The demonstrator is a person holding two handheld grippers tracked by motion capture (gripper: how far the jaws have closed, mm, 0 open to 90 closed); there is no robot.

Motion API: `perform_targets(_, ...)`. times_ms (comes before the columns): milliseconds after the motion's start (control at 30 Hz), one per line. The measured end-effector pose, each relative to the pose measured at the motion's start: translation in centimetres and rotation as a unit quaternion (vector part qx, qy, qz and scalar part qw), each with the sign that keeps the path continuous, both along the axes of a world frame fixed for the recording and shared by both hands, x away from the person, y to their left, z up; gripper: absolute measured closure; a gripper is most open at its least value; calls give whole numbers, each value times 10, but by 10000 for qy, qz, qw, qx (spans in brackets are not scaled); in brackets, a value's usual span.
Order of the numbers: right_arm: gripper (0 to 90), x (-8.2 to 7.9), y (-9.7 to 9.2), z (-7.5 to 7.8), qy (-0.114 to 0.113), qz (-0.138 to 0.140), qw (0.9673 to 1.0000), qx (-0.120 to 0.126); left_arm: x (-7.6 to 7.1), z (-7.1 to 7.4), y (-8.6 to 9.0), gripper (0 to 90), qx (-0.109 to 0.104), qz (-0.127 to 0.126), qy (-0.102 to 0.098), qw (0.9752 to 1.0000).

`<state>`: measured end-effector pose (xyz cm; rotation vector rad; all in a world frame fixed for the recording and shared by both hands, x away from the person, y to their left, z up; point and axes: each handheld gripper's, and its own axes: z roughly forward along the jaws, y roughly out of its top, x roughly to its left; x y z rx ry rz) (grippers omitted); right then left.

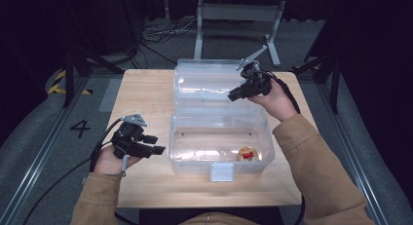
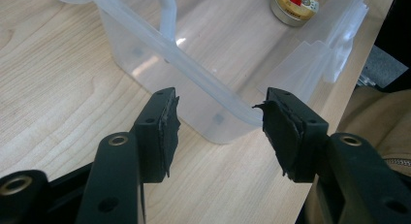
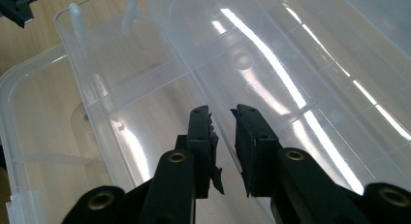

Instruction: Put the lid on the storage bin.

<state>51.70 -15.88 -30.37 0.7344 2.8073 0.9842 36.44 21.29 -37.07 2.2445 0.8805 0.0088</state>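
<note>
A clear plastic box stands open mid-table, its lid tipped back behind it. A small round tin with a red and yellow label lies in the box's front right corner. My right gripper is at the lid's right part. In the right gripper view its jaws stand narrowly apart astride the lid's rim, and the gripper looks shut on it. My left gripper rests left of the box, open and holding nothing. Its own view shows the gripper facing the box's corner, with the tin beyond.
A grey latch sticks out from the box's front wall. Bare wooden tabletop lies left of the box and along the front edge. Cables and metal stand legs are on the floor behind the table.
</note>
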Motion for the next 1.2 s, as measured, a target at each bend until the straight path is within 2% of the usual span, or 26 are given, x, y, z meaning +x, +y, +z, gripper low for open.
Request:
perform_targets(100,772,0,0,0,22,-5,10000,1,-2,2,-3,471,14,-39,-11,10000)
perform_targets(267,773,0,0,0,19,-12,10000,9,-5,5,-14,471,-11,-281,-50,9996)
perform_targets(400,773,0,0,0,29,-5,10000,38,-7,4,-25,470,52,-460,-29,9989)
perform_targets(500,773,0,0,-1,34,-6,10000,45,-9,3,-32,473,89,-580,-23,9983)
perform_targets(567,773,0,-1,-1,45,-29,10000,49,-11,2,-41,479,129,-792,36,9968)
perform_targets(700,772,0,0,-1,51,-37,10000,58,-12,0,-50,476,154,-899,9,9958)
perform_targets(800,773,0,-1,-1,48,-37,10000,64,-15,-5,-63,480,368,-911,-66,9951)
perform_targets(867,773,0,0,-1,56,-40,10000,72,-16,-8,-73,485,537,-981,-69,9937)
perform_targets(1067,772,0,-1,-1,48,-23,10000,66,-17,-13,-87,468,627,-1044,-71,9925)
perform_targets(1133,772,0,-1,-1,38,-24,10000,62,-18,-15,-91,468,812,-1200,-97,9894)
perform_targets(1167,772,0,-1,-1,41,-28,10000,66,-16,-18,-94,461,1004,-1262,26,9869)
perform_targets(1200,772,0,-1,-1,37,-29,10000,68,-16,-18,-94,467,1004,-1262,26,9869)
